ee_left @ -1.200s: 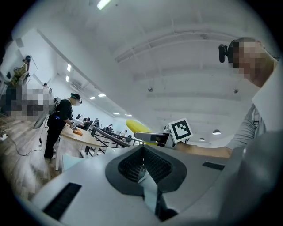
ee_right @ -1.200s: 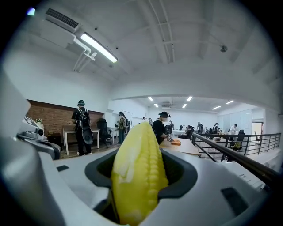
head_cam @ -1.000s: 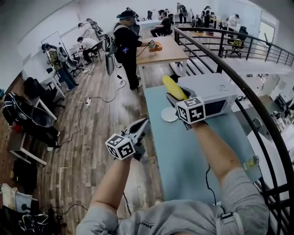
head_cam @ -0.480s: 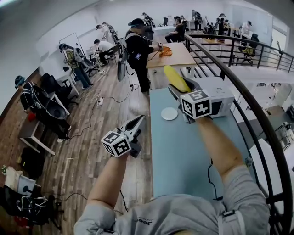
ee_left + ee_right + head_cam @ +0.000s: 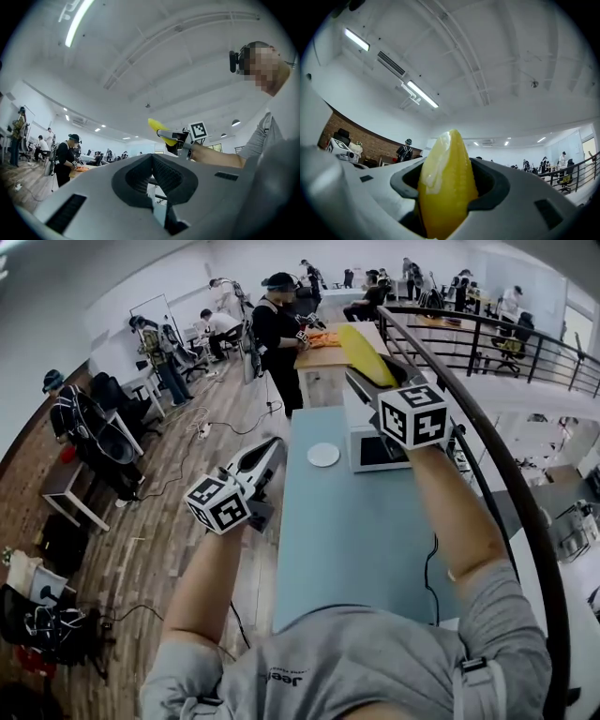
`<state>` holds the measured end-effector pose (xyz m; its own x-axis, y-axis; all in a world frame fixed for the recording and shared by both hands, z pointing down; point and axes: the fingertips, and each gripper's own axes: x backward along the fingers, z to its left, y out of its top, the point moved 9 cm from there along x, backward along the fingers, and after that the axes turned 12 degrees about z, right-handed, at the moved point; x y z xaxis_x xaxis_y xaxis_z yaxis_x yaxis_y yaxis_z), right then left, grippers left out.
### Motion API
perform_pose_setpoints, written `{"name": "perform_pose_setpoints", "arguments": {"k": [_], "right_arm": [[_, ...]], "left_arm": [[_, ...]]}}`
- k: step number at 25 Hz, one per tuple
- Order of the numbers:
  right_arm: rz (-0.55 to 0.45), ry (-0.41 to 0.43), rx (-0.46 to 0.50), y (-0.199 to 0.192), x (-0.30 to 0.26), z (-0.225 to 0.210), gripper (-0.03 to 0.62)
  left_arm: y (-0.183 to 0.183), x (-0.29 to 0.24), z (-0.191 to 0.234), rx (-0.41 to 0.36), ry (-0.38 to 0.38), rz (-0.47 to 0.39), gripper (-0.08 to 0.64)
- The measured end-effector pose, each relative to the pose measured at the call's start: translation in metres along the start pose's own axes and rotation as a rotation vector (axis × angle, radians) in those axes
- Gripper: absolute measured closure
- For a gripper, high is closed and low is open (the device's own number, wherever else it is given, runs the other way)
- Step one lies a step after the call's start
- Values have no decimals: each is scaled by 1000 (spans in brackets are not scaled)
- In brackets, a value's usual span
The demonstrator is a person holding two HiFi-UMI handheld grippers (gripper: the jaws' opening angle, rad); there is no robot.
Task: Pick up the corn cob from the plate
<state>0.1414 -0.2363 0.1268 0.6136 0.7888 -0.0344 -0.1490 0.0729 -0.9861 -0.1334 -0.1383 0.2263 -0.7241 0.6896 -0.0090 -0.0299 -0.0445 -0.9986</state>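
Corn cob (image 5: 446, 183) clamped in right hand-held gripper (image 5: 375, 377), off the plate (image 5: 323, 455).

We look down on a long pale-blue bench (image 5: 356, 549), with a white microwave (image 5: 364, 427) standing at its far end and a black cable (image 5: 427, 573) trailing over its near right edge. A black metal railing (image 5: 534, 532) curves along the right side. Left of the bench lies a wooden plank floor (image 5: 150, 549) strewn with cables. Beyond, a person in dark clothes and a cap (image 5: 278, 334) stands at a wooden table (image 5: 323, 357). Overhead, we see a fluorescent strip light (image 5: 82, 21); far off, a brick wall (image 5: 347, 136).
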Motion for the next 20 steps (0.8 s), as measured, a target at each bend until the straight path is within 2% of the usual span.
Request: {"name": "perform_pose_setpoints", "arguments": {"k": [9,14,20], "right_arm": [[-96,36,27,39,50,-20,339],[-137,36,52,58,60,-13,339],[-190,7,81,83,75,5,339]], "left_arm": [[38,-16,-44,-46,18,-49,541],[60,-9,-45,-84,4,-71,541],[75,6,-39,-100,-56,-116,541]]}}
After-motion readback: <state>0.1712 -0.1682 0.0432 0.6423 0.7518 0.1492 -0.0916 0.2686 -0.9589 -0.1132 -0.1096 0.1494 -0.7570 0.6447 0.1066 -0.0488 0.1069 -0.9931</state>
